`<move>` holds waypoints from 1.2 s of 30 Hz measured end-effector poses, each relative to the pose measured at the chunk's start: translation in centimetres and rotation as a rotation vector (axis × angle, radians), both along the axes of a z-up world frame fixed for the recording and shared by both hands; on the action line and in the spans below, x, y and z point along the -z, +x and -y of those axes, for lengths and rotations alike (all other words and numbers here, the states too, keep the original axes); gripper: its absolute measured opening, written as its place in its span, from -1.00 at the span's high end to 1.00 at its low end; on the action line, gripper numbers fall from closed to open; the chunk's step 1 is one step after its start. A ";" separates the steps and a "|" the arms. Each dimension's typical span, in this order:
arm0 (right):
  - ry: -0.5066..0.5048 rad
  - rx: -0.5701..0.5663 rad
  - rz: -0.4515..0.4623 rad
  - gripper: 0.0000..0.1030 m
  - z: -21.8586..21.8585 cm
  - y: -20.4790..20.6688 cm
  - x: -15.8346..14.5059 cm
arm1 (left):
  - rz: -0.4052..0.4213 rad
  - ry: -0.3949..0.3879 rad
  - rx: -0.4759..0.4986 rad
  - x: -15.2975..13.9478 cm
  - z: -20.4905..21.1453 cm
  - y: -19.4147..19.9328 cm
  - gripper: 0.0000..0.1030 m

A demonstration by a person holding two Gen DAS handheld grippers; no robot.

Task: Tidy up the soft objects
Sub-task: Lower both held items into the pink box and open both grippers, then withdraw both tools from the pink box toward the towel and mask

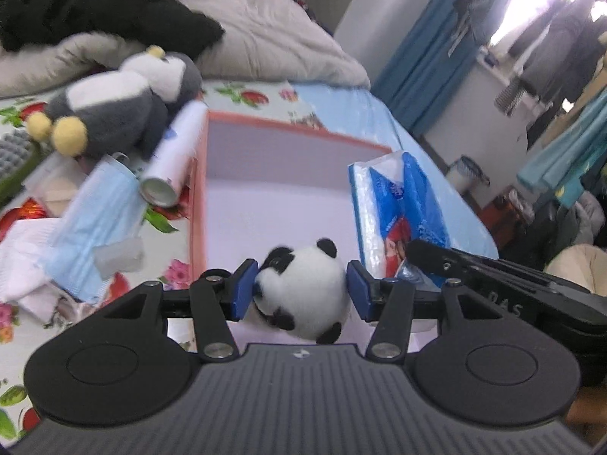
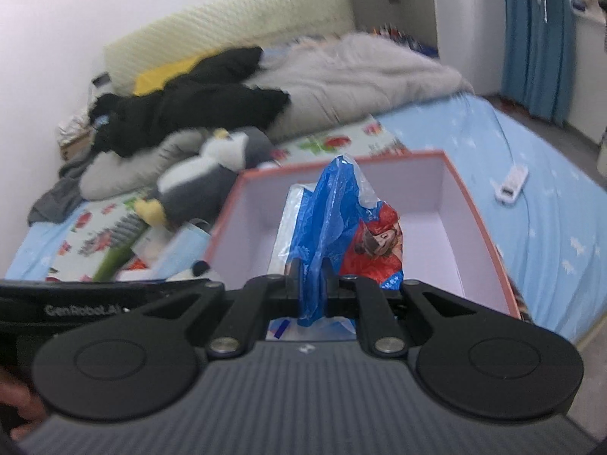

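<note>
Plush is what we hold on the left: our left claw [image 1: 301,290] clamps a small round panda toy [image 1: 303,292] between its blue pads, one on each flank, just above the near end of the box [image 1: 288,132]. We judge the panda very light and springy; it squashes under the pads, so a hold across its fat middle, as now, should keep it from popping out.

Our right claw [image 2: 312,278] is pinched nearly closed on the gathered blue top of a plastic tissue pack [image 2: 341,235], which hangs into the box. The film looks slick and crinkly and the contents soft, so we expect it to sag and swing; a pinch on bunched film suits it better than a grip on a smooth face.

The box, red-rimmed with a pale lining, sits on the bed near its right edge and shows nothing else inside. Left of it on the bed lie a penguin plush [image 1: 121,102], a white spray can [image 1: 178,159] against the box wall, and a blue face mask [image 1: 98,220].
</note>
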State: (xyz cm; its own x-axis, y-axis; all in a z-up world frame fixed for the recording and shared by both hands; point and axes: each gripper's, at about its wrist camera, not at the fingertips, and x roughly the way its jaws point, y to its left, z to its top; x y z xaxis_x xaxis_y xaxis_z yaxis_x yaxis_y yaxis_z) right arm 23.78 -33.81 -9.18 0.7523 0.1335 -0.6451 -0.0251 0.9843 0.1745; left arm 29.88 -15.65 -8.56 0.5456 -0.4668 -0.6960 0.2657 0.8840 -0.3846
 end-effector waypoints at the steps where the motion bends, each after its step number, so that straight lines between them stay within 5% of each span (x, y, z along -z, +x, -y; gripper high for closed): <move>1: -0.001 0.004 -0.014 0.77 0.3 0.4 0.5 | -0.008 0.004 0.013 0.4 0.5 0.6 -0.08; 11: 0.037 0.047 -0.169 0.74 2.8 3.9 6.4 | -0.106 0.008 0.056 5.3 3.7 5.1 -0.01; 17: 0.065 0.054 -0.197 0.68 3.2 4.2 7.0 | -0.113 0.030 0.058 6.0 3.9 5.5 -0.02; 21: 0.071 0.071 -0.185 0.05 3.4 3.5 5.9 | -0.082 0.049 0.052 4.7 3.6 4.4 -0.09; 36: 0.077 0.036 0.045 0.02 1.3 -3.3 -3.7 | 0.159 0.051 0.019 -5.8 -0.4 -4.2 -0.11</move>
